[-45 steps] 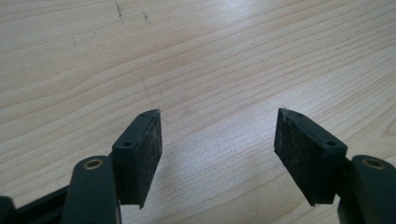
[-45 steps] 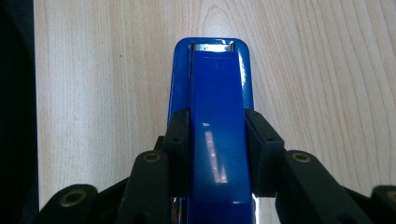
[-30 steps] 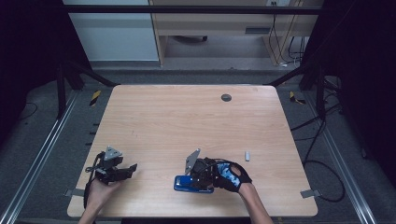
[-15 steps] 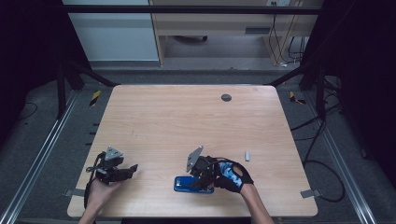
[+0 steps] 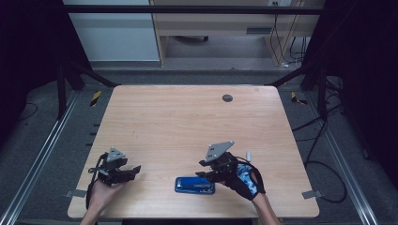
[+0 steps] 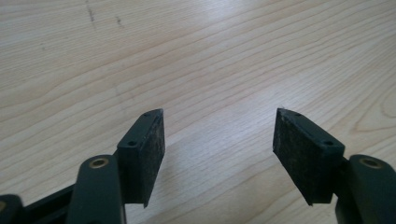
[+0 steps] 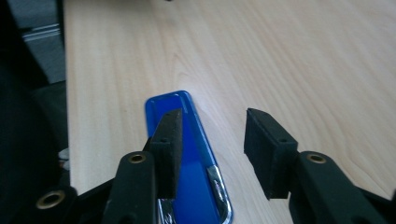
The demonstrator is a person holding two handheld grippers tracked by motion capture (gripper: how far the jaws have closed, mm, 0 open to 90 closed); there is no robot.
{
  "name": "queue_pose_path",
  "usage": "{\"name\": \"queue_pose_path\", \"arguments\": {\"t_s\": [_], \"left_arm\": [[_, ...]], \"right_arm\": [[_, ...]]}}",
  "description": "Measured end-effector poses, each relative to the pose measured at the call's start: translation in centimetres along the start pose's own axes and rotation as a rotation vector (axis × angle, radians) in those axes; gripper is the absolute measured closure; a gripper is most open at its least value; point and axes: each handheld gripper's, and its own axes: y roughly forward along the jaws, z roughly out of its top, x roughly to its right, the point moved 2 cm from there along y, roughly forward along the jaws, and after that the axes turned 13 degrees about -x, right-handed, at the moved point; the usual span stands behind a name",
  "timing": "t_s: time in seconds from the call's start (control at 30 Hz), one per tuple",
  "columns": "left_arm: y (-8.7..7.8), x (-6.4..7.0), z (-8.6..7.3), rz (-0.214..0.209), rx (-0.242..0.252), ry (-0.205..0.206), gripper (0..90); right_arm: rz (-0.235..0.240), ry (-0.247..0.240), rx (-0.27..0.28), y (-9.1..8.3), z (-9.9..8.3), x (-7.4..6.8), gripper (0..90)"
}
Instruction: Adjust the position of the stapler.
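Blue stapler [image 5: 195, 185] lies flat on the wooden bench [image 5: 187, 122], near the front edge, a bit right of centre, long axis running left-right in the high view. Right gripper [image 5: 210, 172] sits just above and beside its right end, held by a hand in a black and blue glove [image 5: 246, 180]; grey three-cornered plate on top. In the right gripper view the jaws stand apart at a medium gap with nothing between them: the stapler [image 7: 187, 158] lies below, under the left jaw, its metal end toward the camera, bare wood under the right jaw. Can't tell if that jaw touches it. Left gripper [image 5: 133, 169] is well apart, at the front left of the bench, held by a bare hand [image 5: 101, 192], jaws pointing right toward the stapler. Left gripper view: jaws spread wide, only wood grain between them. Small white piece [image 5: 249, 154] lies on the bench just behind the gloved hand. Round dark grommet [image 5: 227, 98] at the back of the bench. No containers on the bench.
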Motion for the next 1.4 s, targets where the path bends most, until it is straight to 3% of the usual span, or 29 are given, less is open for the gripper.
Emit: {"name": "queue_pose_path", "arguments": {"t_s": [0.13,0.3,0.4,0.47,0.9,1.07,1.4], "left_arm": [[-0.2,0.7,0.3,-0.025,0.013,0.018,36.9],[-0.7,1.5,0.5,-0.043,0.027,0.045,38.7],[-0.8,1.9,0.6,-0.050,0.033,0.056,38.9],[-0.8,2.2,0.8,-0.057,0.034,0.060,38.8],[-2.0,4.2,3.1,-0.090,0.062,0.142,39.8],[-2.5,5.4,4.3,-0.101,0.076,0.181,40.1],[-3.3,7.9,6.6,-0.124,0.097,0.269,40.1]], "right_arm": [[-0.033,0.068,0.053,-1.0,-1.4,0.1,62.0],[-0.040,0.180,0.122,-2.1,-3.2,0.5,64.9],[-0.090,0.233,0.137,-2.8,-4.5,0.7,65.7],[-0.097,0.259,0.150,-3.0,-5.3,0.9,65.3],[-0.116,0.345,0.158,-3.3,-9.6,0.8,71.2],[-0.110,0.369,0.152,-3.1,-10.0,1.0,75.7],[-0.112,0.364,0.143,-2.6,-10.1,0.5,90.0]]}}
